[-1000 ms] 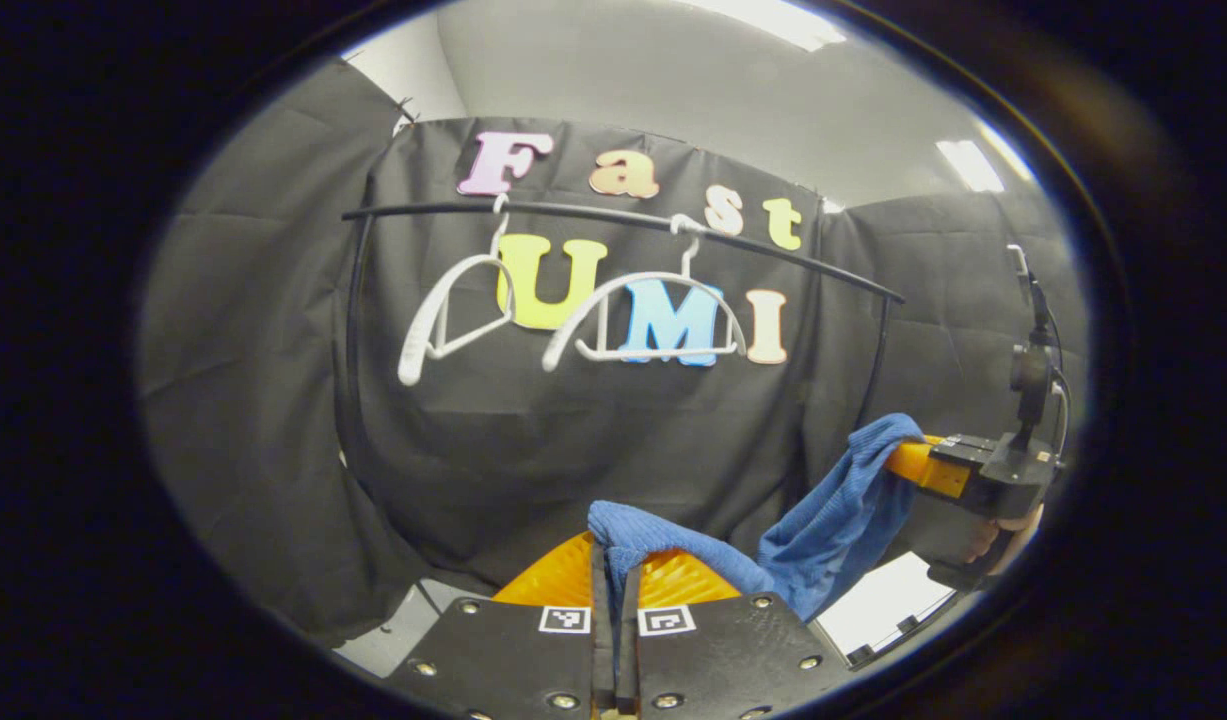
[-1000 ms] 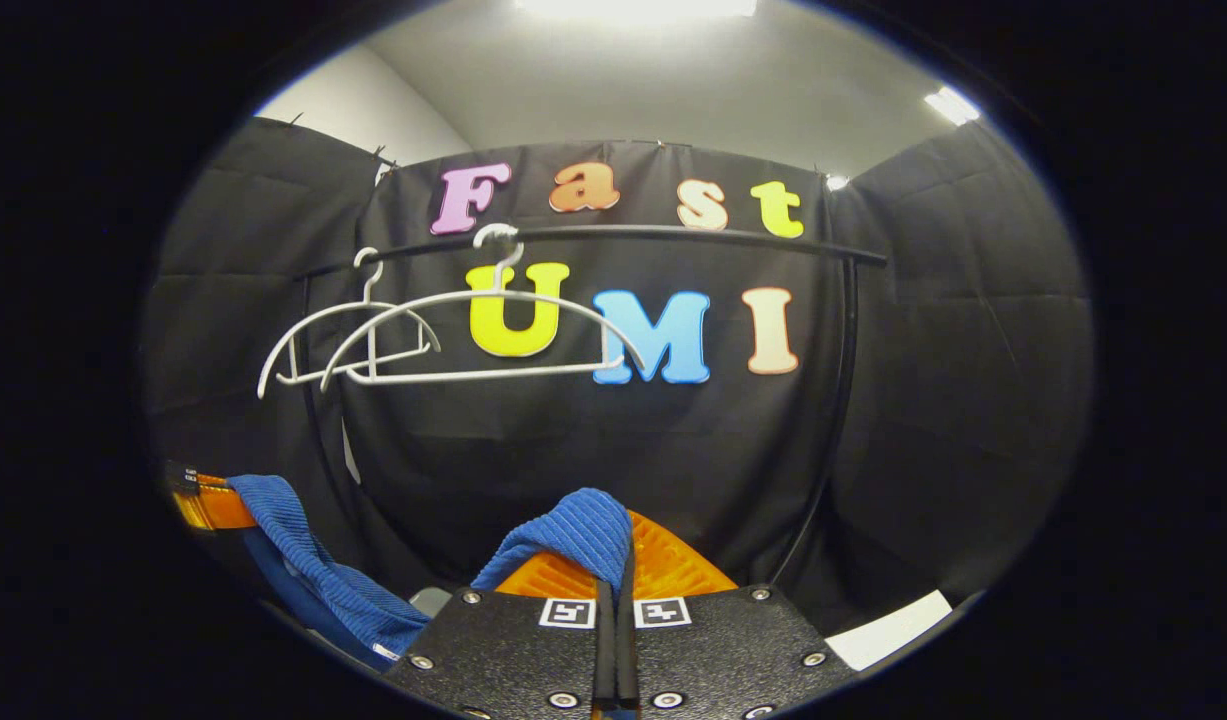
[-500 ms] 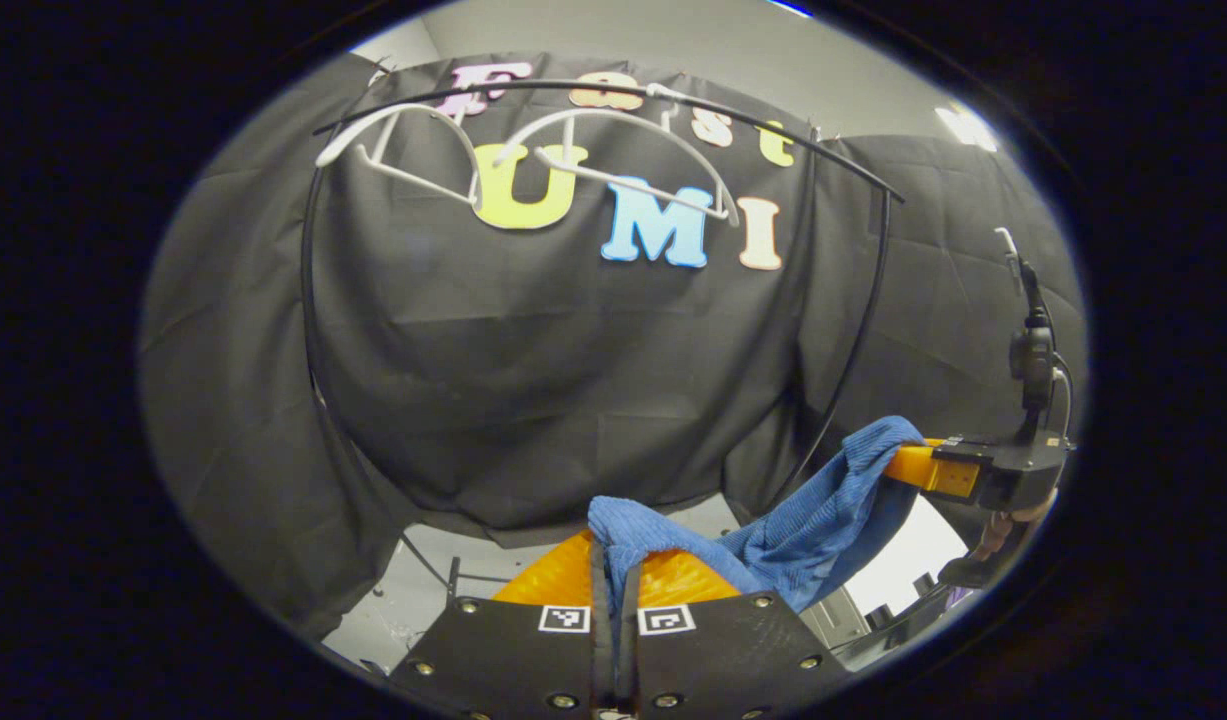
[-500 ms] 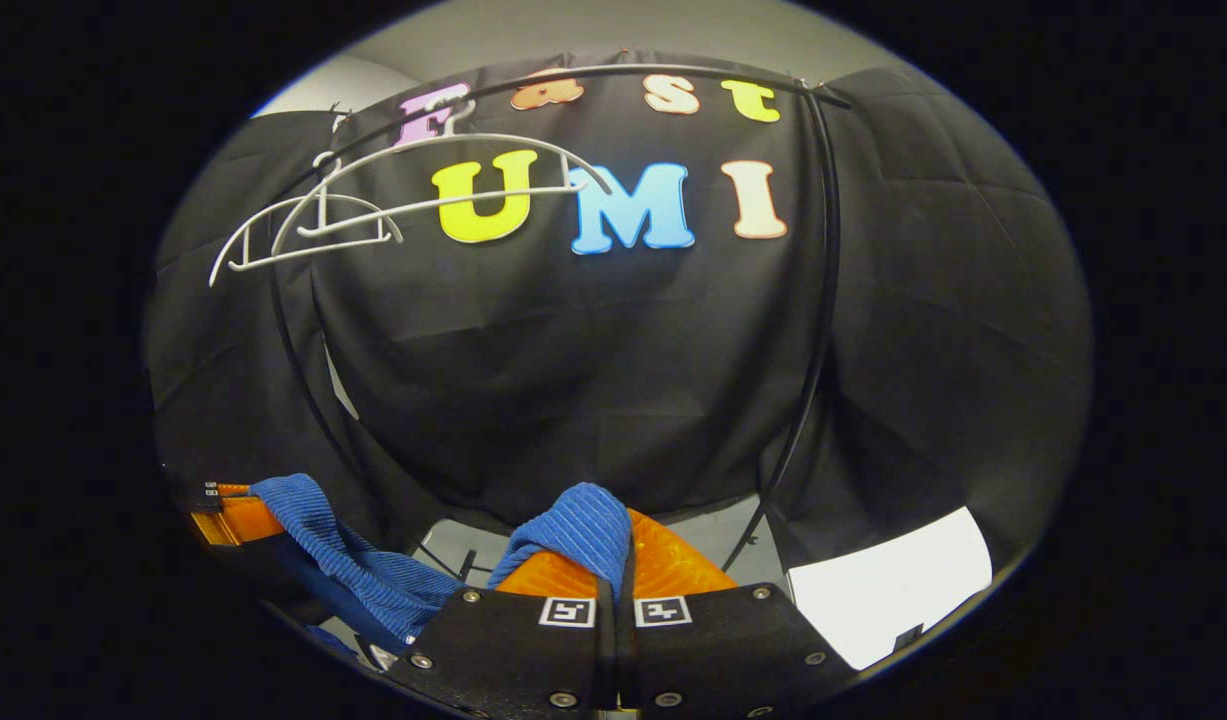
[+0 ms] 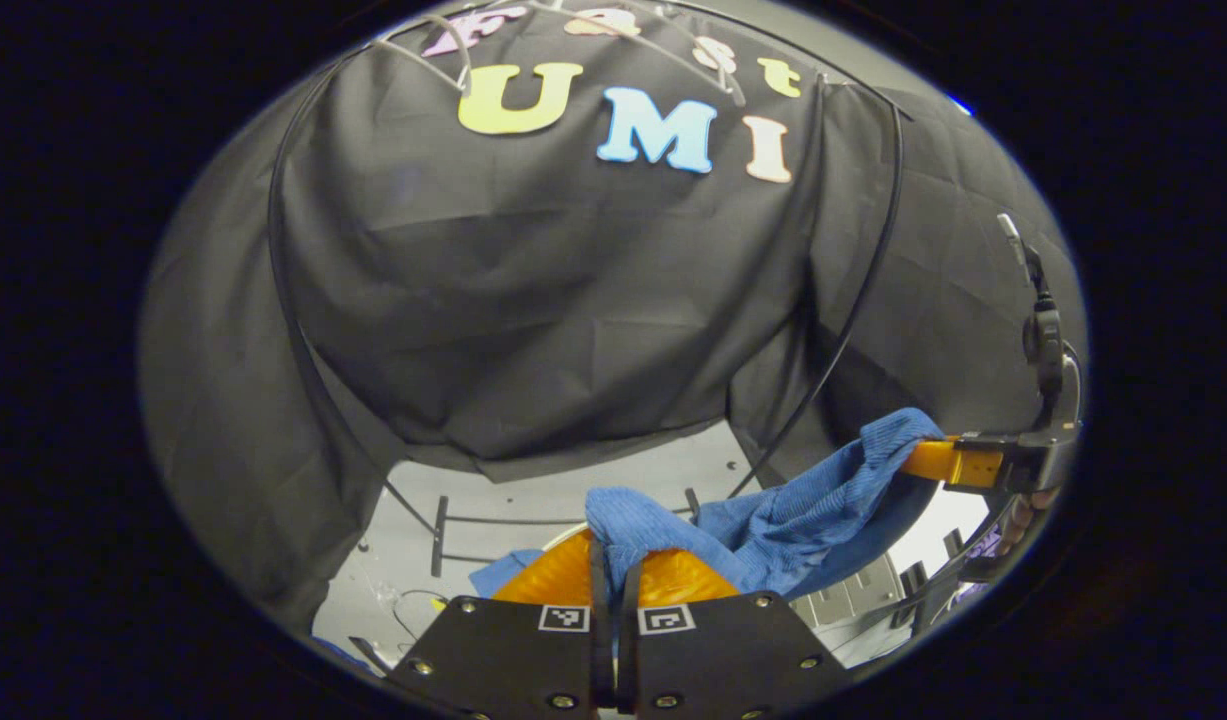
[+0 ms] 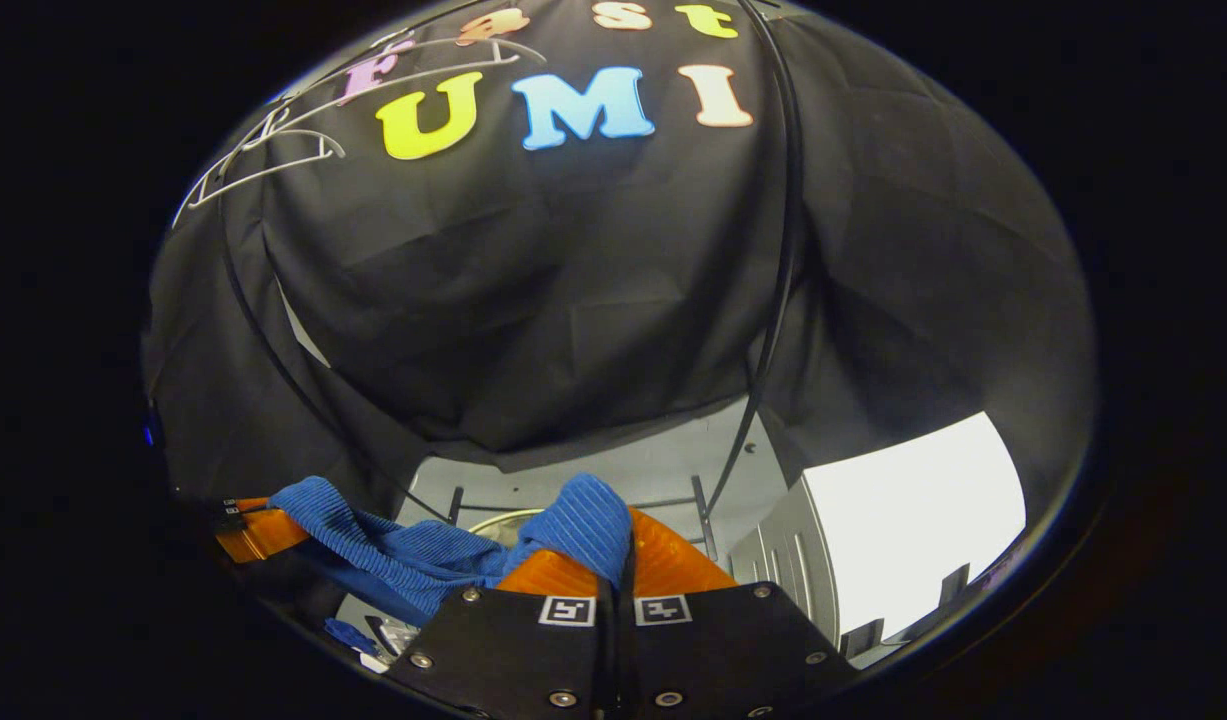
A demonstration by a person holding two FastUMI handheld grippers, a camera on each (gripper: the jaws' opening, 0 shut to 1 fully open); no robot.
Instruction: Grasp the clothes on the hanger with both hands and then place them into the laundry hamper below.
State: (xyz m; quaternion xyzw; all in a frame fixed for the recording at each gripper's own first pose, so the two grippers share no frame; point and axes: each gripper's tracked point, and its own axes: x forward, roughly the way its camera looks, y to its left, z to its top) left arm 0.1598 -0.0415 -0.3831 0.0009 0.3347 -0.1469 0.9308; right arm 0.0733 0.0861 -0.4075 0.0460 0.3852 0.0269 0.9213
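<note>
The left tongs (image 5: 610,575) are clenched on one end of the blue cloth (image 5: 773,520); a fold of it bulges up between the two fingers. In the left gripper view the cloth runs from there to the right and upward, sagging a little, to the right tongs (image 5: 923,455), where a hand (image 5: 1018,510) shows under the device. In the right gripper view the right tongs (image 6: 613,575) are also clenched on the cloth — its ribbed end (image 6: 573,520) stands over the fingers, and the rest goes left to the left tongs (image 6: 263,520). So the cloth hangs in the air between both tongs, off the white hangers (image 6: 263,160), which are on the black rail (image 6: 783,200) at the top. Below the cloth a pale curved rim (image 6: 493,520) is partly visible — I cannot tell what it is. The grey floor (image 5: 573,480) lies behind it.
</note>
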